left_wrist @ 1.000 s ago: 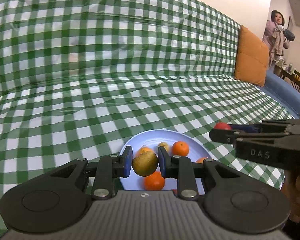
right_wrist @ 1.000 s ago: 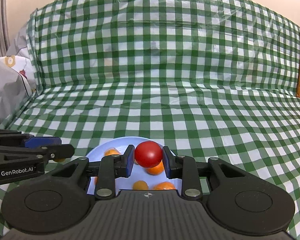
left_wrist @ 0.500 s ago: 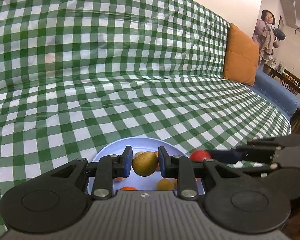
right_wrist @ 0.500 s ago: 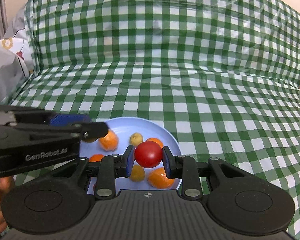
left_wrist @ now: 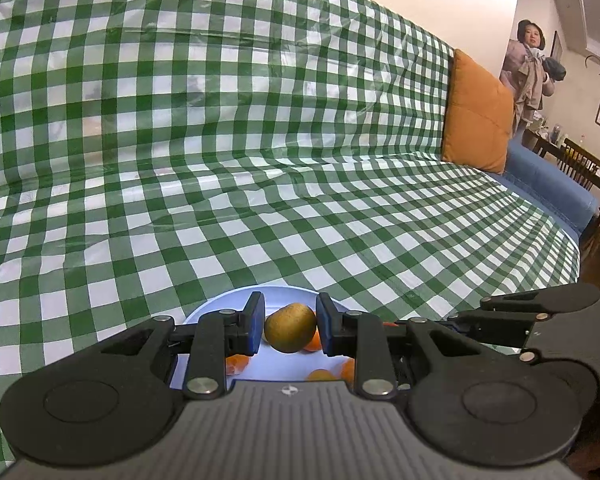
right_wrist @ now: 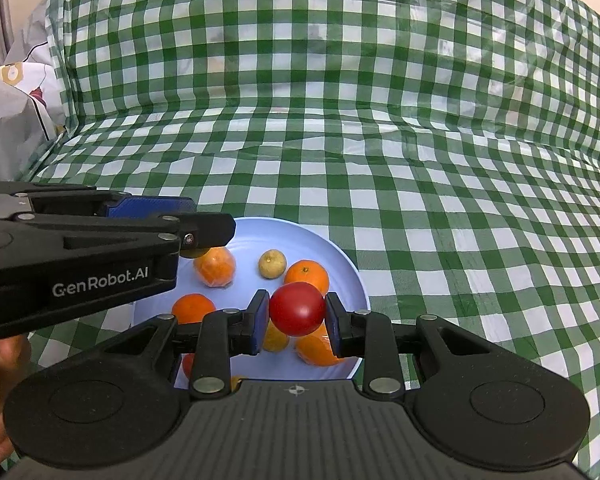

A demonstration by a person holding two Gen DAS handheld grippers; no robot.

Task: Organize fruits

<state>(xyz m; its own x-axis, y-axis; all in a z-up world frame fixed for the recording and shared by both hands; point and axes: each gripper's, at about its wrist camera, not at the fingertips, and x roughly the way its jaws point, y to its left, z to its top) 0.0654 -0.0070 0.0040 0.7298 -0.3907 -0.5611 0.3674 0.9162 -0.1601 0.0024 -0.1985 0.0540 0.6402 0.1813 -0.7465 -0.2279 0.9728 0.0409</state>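
My left gripper [left_wrist: 290, 327] is shut on a yellow-green round fruit [left_wrist: 291, 328] and hangs over the light blue plate [left_wrist: 216, 304]. My right gripper [right_wrist: 297, 315] is shut on a red tomato [right_wrist: 298, 309], above the near right part of the same plate [right_wrist: 340, 256]. On the plate lie several oranges [right_wrist: 307, 276], a small yellow fruit [right_wrist: 272, 264] and another yellow one [right_wrist: 275, 340] under the tomato. In the right wrist view the left gripper [right_wrist: 188, 236] reaches in from the left over the plate. The right gripper's body [left_wrist: 540, 320] shows at the right of the left wrist view.
A green-and-white checked cloth [right_wrist: 340, 120] covers the sofa seat and back. An orange cushion [left_wrist: 476, 120] leans at the far right, beside a blue armrest [left_wrist: 548, 188]. A person [left_wrist: 530, 76] stands in the room beyond. Grey and white fabric [right_wrist: 12, 120] lies at the far left.
The left gripper with its fruit has moved over the plate, closer to the right gripper. In the right wrist view the plate has come further into sight as the gripper tilted down.
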